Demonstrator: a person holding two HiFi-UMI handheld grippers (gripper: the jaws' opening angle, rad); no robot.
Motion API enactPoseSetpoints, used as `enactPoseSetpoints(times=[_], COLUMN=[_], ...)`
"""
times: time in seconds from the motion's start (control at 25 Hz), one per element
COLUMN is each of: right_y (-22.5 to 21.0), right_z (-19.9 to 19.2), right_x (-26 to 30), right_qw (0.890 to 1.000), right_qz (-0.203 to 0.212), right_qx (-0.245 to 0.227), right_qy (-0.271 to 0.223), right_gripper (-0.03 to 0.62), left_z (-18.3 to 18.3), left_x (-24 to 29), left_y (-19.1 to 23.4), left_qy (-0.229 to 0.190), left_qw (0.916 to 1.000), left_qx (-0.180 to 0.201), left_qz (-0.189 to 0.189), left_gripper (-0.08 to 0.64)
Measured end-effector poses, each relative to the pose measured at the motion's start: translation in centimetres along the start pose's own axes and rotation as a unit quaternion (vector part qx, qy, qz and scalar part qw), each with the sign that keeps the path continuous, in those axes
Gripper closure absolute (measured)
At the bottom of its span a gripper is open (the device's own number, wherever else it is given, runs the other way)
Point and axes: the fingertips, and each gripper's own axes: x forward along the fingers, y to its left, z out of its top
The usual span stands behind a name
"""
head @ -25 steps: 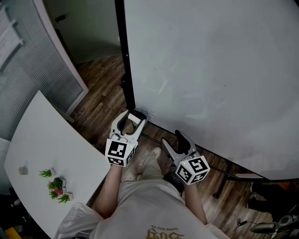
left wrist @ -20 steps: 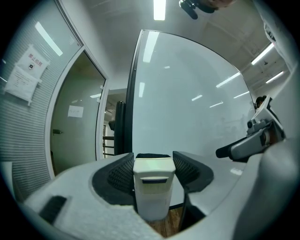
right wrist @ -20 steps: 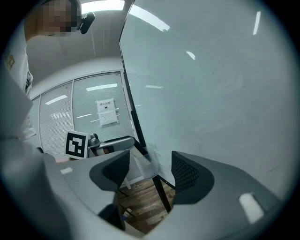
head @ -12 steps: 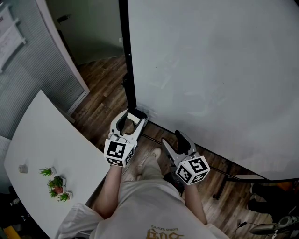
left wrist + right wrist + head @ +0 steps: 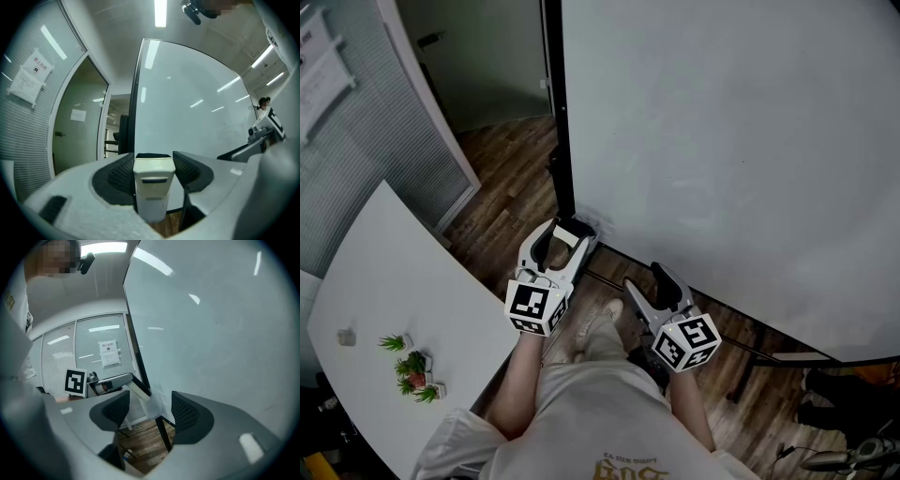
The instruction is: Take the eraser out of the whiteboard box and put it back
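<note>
A cream eraser (image 5: pixel 152 185) with a black felt side stands upright between the pads of my left gripper (image 5: pixel 152 171), which is shut on it. In the head view the left gripper (image 5: pixel 560 244) holds the eraser (image 5: pixel 570 237) at the whiteboard's lower left corner, by a clear box (image 5: pixel 584 226). The right gripper view shows the eraser (image 5: pixel 138 391) with its end at the translucent box (image 5: pixel 154 406); I cannot tell whether it is inside. My right gripper (image 5: pixel 649 284) stands open and empty to the right, its jaws (image 5: pixel 149 411) wide apart.
The big whiteboard (image 5: pixel 722 141) with its black side frame (image 5: pixel 555 122) fills the front. A white table (image 5: pixel 384 291) with small potted plants (image 5: pixel 412 372) stands at the left. Blinds and a doorway are behind it. A wooden floor (image 5: pixel 502 216) lies below.
My left gripper has lifted slightly with the eraser in it. The right gripper has kept still.
</note>
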Motion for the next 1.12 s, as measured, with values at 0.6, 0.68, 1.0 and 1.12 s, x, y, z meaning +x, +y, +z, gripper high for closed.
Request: enactPoseSetpoints(times=[0.6, 0.68, 1.0, 1.12], right_y=[0.5, 0.5, 0.9, 0.9], right_z=[0.9, 1.0, 1.2, 1.1], right_x=[-0.3, -0.3, -0.2, -0.2], right_qw=[1.000, 1.000, 1.000, 1.000], right_qz=[0.000, 0.000, 0.004, 0.004], right_qx=[-0.012, -0.012, -0.018, -0.020], right_qy=[-0.008, -0.011, -0.010, -0.008], right_gripper=[0.314, 0.321, 0.321, 0.321], left_z=[1.9, 2.3, 3.2, 3.7], left_x=[-1.6, -1.8, -2.6, -3.1], left_y=[0.4, 0.3, -0.1, 0.0], left_qy=[-0.033, -0.040, -0.049, -0.053], left_qw=[0.9984, 0.9977, 0.9973, 0.9973], left_qx=[-0.045, -0.054, -0.053, -0.050], left_qz=[-0.005, -0.011, -0.012, -0.009], left_gripper=[0.304, 0.304, 0.304, 0.304])
